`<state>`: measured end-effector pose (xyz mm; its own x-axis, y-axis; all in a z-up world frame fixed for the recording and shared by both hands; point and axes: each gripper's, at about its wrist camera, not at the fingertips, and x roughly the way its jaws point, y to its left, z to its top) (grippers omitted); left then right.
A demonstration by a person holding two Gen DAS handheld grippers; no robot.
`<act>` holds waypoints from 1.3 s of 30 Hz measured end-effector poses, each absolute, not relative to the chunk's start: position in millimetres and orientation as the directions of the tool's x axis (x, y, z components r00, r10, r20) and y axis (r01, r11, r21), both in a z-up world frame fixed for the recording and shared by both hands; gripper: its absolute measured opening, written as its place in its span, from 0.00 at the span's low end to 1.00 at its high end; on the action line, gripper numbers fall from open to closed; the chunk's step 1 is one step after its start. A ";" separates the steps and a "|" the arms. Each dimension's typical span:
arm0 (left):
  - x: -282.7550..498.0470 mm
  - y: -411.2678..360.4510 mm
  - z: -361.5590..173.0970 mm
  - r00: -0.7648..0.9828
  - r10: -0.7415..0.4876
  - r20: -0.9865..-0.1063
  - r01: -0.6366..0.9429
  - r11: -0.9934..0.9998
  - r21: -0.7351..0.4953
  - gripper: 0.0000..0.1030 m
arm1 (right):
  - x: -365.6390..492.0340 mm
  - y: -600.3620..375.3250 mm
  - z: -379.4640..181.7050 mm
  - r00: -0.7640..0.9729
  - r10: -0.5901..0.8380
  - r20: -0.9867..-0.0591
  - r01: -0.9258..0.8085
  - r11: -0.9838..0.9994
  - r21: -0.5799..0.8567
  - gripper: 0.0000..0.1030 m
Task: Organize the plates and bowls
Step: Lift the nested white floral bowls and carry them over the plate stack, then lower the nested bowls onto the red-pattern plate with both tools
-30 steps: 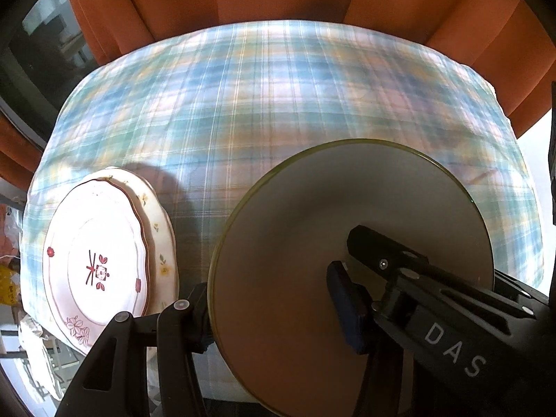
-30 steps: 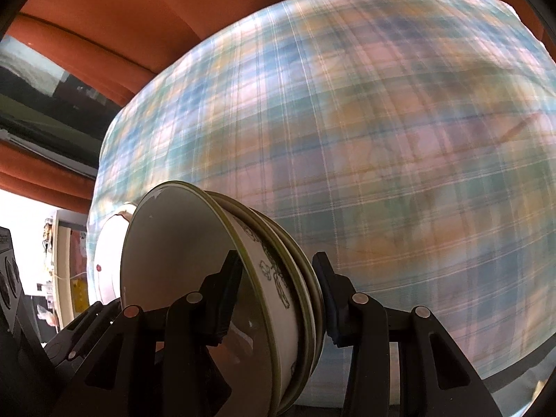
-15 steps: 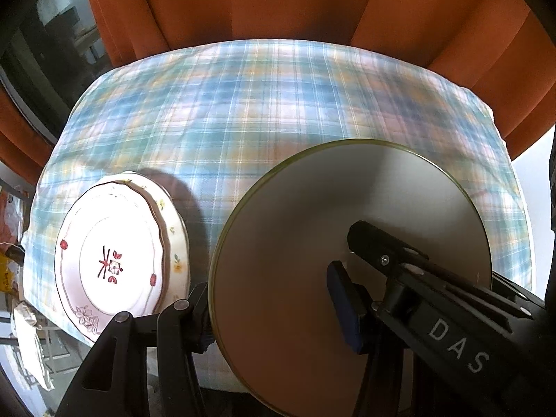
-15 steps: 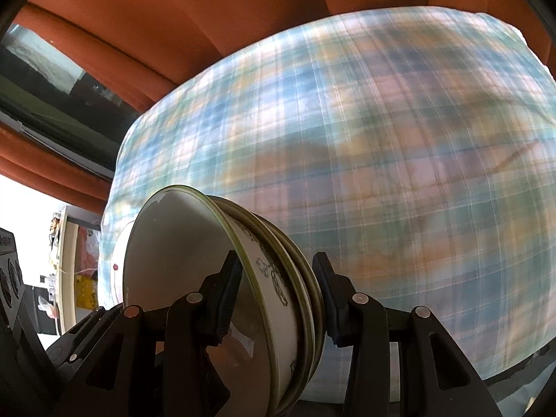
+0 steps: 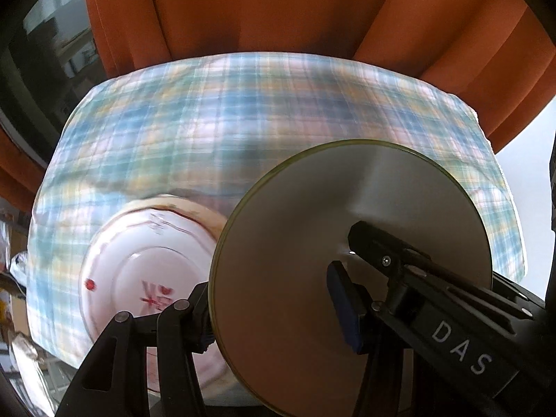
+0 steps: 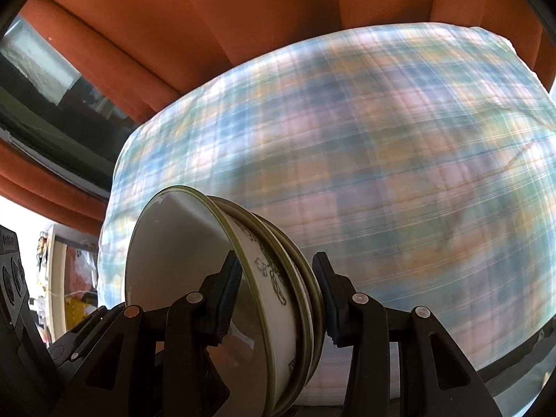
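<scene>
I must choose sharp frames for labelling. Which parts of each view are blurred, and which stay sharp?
Left wrist view: the plaid tablecloth and floral plates are smeared; the held bowl is crisp. Right wrist view: cloth smeared, stacked bowls sharp.

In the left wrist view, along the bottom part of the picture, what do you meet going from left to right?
Floral plates on the plaid tablecloth → left-side finger → stack of green-rimmed bowls held on edge → blue-padded right-side finger → the other gripper, marked DAS.
</scene>
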<state>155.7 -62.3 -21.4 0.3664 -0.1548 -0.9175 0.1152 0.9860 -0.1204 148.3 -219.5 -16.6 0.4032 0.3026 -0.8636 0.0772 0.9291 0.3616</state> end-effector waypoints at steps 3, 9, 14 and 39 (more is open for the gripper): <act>156.0 -40.0 -20.5 0.365 -0.169 -0.916 0.129 0.983 -0.130 0.54 | 147.7 -197.4 -13.7 0.410 0.287 -0.866 0.095 0.931 0.353 0.44; 154.1 6.2 -21.2 0.362 -0.183 -0.914 0.133 0.981 -0.143 0.54 | 146.1 -148.0 -12.5 0.410 0.267 -0.872 0.100 0.937 0.333 0.44; 150.0 39.9 -24.2 0.350 -0.195 -0.916 0.123 0.979 -0.161 0.54 | 141.1 -111.7 -13.7 0.399 0.256 -0.881 0.094 0.944 0.317 0.44; 152.7 100.3 -57.0 0.271 -0.256 -0.928 0.094 0.966 -0.239 0.54 | 142.1 -34.5 -37.6 0.327 0.165 -0.931 0.086 0.975 0.203 0.44</act>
